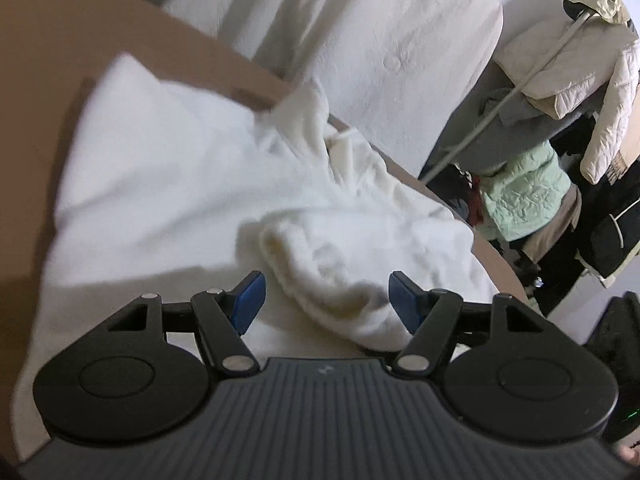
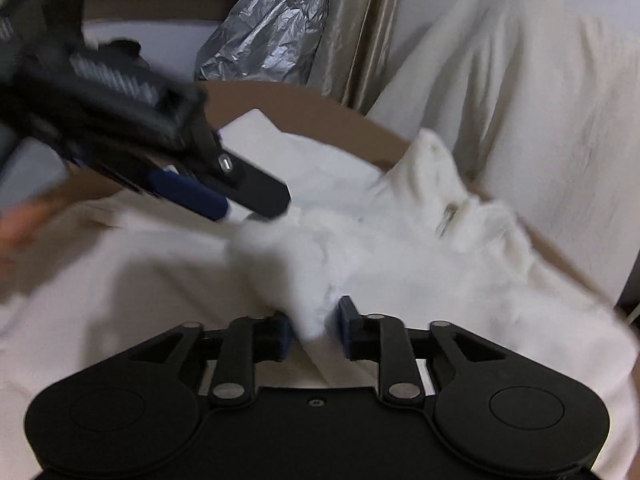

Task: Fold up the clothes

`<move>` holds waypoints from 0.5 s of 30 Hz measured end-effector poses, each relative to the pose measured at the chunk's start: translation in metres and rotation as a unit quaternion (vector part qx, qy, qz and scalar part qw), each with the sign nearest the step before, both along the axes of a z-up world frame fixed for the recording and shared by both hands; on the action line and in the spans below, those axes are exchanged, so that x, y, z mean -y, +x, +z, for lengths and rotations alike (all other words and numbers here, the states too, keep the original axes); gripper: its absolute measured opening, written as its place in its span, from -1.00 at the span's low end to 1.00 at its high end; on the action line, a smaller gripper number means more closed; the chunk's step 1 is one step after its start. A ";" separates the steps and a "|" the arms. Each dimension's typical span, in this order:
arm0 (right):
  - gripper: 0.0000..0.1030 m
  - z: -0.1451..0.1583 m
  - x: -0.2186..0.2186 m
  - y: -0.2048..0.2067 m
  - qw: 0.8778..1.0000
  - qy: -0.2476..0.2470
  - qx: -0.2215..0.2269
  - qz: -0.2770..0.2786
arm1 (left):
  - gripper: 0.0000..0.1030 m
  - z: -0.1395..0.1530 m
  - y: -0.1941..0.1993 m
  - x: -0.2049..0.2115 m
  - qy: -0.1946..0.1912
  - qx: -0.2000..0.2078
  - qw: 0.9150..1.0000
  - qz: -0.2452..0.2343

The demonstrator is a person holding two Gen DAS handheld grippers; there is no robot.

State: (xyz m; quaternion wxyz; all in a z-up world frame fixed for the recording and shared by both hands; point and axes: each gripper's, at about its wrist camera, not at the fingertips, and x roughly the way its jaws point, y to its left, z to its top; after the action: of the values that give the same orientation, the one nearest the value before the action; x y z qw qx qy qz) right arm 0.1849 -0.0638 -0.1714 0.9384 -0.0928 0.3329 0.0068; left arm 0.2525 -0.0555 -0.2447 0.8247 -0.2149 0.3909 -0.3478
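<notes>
A soft, fluffy white top (image 1: 192, 184) is lying bunched up on a smooth brown table (image 1: 36, 80), with a thick rolled edge puffing up near the front. The left gripper (image 1: 326, 300) is standing wide open with its blue pads (image 1: 250, 300) on each side of that rolled edge, not squeezing it. The right gripper (image 2: 316, 328) is pinching a fold of the white top between its blue pads (image 2: 347, 326), while crinkly silver plastic (image 2: 264, 28) and a puffy cream jacket (image 1: 576, 64) are sitting behind the table.
</notes>
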 end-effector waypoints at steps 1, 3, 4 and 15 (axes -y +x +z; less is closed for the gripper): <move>-0.24 0.005 0.006 -0.011 1.000 0.015 0.001 -0.004 | 0.46 -0.002 0.002 0.004 0.001 -0.008 1.000 -0.003; 0.01 0.011 0.026 -0.037 0.999 0.015 -0.003 -0.036 | 0.54 -0.006 0.006 0.011 0.010 -0.023 1.000 -0.004; 0.03 0.013 0.038 -0.051 0.998 0.010 -0.005 -0.057 | 0.54 -0.008 0.007 0.014 0.011 -0.028 1.000 -0.004; 0.29 -0.022 0.143 -0.133 0.958 -0.068 -0.038 -0.275 | -0.46 0.016 -0.013 0.057 0.073 0.132 0.988 -0.010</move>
State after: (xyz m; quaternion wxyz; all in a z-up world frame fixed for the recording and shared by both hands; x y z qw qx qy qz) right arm 0.0520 -0.2071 -0.1937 0.8820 -0.0615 0.3810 -0.2703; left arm 0.2399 -0.1127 -0.2292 0.8791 -0.1026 0.3047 -0.3520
